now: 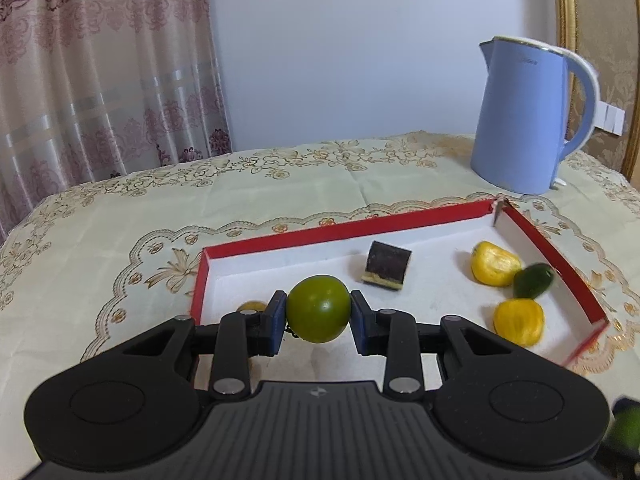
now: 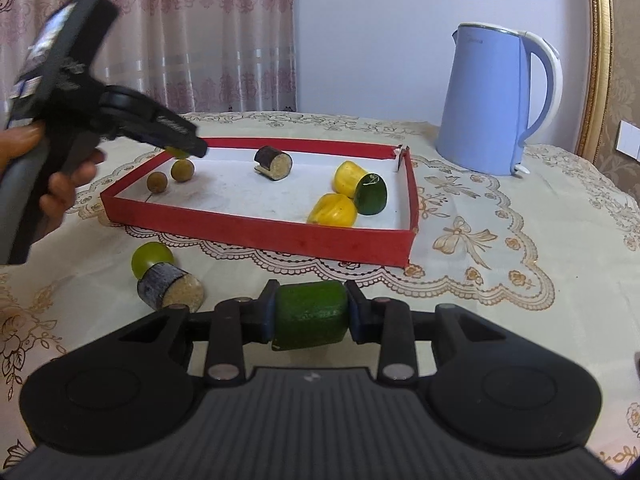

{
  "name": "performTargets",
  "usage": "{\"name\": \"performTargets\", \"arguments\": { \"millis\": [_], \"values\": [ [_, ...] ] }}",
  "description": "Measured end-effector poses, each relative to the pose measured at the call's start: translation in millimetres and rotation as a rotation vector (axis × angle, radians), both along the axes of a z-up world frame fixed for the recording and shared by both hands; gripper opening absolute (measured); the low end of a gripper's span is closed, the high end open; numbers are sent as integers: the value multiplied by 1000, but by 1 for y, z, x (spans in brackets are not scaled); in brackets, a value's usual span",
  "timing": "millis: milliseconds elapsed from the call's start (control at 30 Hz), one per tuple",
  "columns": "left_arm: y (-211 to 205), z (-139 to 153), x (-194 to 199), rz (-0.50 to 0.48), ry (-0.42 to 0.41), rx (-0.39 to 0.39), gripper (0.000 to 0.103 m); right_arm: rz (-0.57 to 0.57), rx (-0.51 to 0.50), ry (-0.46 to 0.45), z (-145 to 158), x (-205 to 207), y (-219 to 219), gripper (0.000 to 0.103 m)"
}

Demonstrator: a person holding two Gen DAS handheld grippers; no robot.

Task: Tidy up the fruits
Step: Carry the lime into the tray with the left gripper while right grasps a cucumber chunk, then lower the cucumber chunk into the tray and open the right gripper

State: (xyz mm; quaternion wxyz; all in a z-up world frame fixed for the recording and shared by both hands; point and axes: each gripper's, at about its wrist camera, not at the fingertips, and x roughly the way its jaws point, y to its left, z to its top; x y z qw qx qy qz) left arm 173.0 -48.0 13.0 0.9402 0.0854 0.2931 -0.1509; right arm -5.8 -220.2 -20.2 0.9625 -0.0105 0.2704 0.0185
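— What have I got on the left?

— My left hand-held gripper point(image 1: 319, 309) is clamped on a round green fruit point(image 1: 319, 308), hanging over the red tray's point(image 2: 256, 236) near-left corner.

— And the right?

— My right hand-held gripper point(image 2: 309, 316) pinches a cut green fruit point(image 2: 310, 315) above the tabletop point(image 2: 500, 248), at the tray's 6 o'clock. Inside the tray, two yellow pieces point(image 2: 334, 209) lie toward 3 o'clock. A blue kettle point(image 2: 488, 100) stands at 1 o'clock.
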Motion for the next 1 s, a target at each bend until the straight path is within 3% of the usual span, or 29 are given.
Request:
{"name": "performTargets", "arguments": {
  "millis": [300,333,400,433,467,633,1000],
  "values": [
    [-21,-8,36,60,25,68,33,3,9,-11,1,-3,-1,32],
    [-21,-9,37,66,31,68,38,3,11,-12,2,-3,-1,32],
    [-22,-7,34,66,20,62,59,2,12,-14,2,-3,-1,32],
    [-22,-6,31,66,5,64,75,1,13,-14,2,-3,-1,32],
    [-23,-4,27,68,-19,71,83,1,14,-14,2,-3,0,32],
    [-27,5,6,75,-93,129,84,4,23,-30,6,-4,2,32],
    [7,11,-41,136,-53,59,84,23,45,-79,23,16,4,32]
  ]
}}
